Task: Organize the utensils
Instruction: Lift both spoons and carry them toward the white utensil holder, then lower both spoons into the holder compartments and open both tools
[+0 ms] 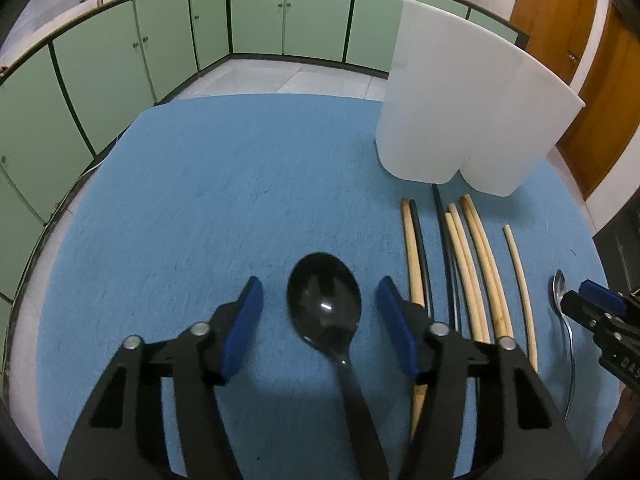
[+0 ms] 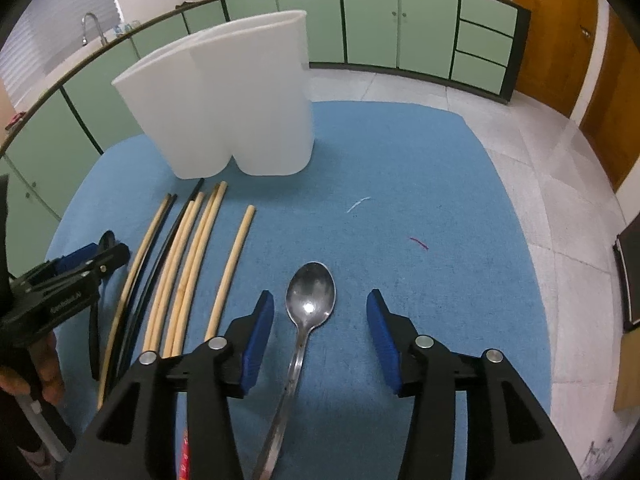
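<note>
A black plastic spoon (image 1: 325,307) lies on the blue mat, bowl up, between the open fingers of my left gripper (image 1: 320,300). A metal spoon (image 2: 310,300) lies between the open fingers of my right gripper (image 2: 320,312); it also shows in the left wrist view (image 1: 560,292). Several wooden chopsticks (image 2: 188,264) and black chopsticks (image 2: 160,256) lie side by side between the two spoons. A white two-compartment holder (image 2: 224,108) stands upright behind them. Neither gripper holds anything.
The blue mat (image 1: 224,184) covers a round table. Green cabinets (image 1: 256,16) run along the far wall, and a wooden door (image 2: 560,32) stands at the right. A dark object (image 2: 630,280) sits at the right past the table edge.
</note>
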{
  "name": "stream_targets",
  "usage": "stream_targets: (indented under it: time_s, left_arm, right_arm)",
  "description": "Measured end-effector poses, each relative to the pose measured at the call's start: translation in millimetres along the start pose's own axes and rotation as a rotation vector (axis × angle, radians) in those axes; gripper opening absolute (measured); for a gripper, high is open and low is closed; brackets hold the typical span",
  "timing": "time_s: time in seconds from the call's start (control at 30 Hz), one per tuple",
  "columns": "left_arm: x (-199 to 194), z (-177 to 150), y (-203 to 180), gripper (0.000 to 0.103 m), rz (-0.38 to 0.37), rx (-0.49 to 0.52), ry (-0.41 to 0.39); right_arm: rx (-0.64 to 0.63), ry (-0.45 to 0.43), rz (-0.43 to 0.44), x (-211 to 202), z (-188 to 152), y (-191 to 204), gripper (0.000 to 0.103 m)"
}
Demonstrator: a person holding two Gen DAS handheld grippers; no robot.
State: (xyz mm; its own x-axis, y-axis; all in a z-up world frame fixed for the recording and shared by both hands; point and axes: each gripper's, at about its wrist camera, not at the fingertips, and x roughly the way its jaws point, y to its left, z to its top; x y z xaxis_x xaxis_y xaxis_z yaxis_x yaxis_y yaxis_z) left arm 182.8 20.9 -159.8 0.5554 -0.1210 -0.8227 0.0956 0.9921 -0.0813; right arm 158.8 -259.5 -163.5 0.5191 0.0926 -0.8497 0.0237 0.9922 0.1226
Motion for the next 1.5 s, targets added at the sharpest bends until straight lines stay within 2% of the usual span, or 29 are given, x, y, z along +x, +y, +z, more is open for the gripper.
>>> stream_targets:
  time_s: [0.07,0.23,0.27,0.37,0.5,0.57,0.63,0.77,0.9,1.2,1.4,1.5]
  left_arm:
    - [0.9,-0.2,-0.9,0.051,0.003,0.001,-0.001]
    - [1.1,-2.5,-7.9,0.033,0.011,0.029,-0.015]
    - [1.0,-2.6,-9.4,0.033,0.013,0.031,-0.017]
    - [0.5,-3.2,-11.4,0.033,0.02,0.039,-0.028]
    - [-3.7,-6.3,-8.1,0.032,-0.006,0.024,-0.047]
    - [-10.9,-9.2,-7.0,0.032,-0.011,0.025,-0.079]
    - [-23.6,-12.9,-4.3,0.032,-0.006,0.034,-0.135]
    - [-55.4,-16.2,0.2,0.032,-0.01,0.03,-0.267]
    - [-84.2,-9.3,2.3,0.032,-0.029,0.0,-0.373]
    - [-137.2,34.3,-14.6,0.032,-0.081,-0.015,-0.587]
    - [-151.0,74.3,-37.2,0.032,-0.134,-0.01,-0.693]
    - [-148.4,99.0,-50.5,0.032,-0.192,-0.007,-0.734]
  right_arm:
    - [0.015,0.012,0.0,4.9,2.4,1.8,0.048]
    - [0.02,0.051,-0.037,14.1,-1.3,13.4,0.048]
    - [0.016,0.049,-0.052,15.8,-0.6,16.1,0.047]
    - [-0.008,0.044,-0.074,17.0,-1.1,24.1,0.028]
    - [0.004,0.023,-0.031,13.3,-2.3,21.0,0.028]
    - [0.0,-0.015,0.005,4.1,-6.3,17.0,0.028]
    - [-0.016,-0.09,0.046,-10.5,-7.7,17.0,0.028]
    - [-0.055,-0.233,0.057,-40.7,-6.6,18.7,0.028]
    - [-0.034,-0.362,0.102,-67.8,6.1,11.1,0.028]
    - [-0.029,-0.513,0.134,-104.1,35.5,8.4,0.028]
    - [-0.056,-0.611,0.145,-134.5,66.3,4.8,0.028]
    - [-0.074,-0.656,0.145,-146.4,84.5,6.1,0.028]
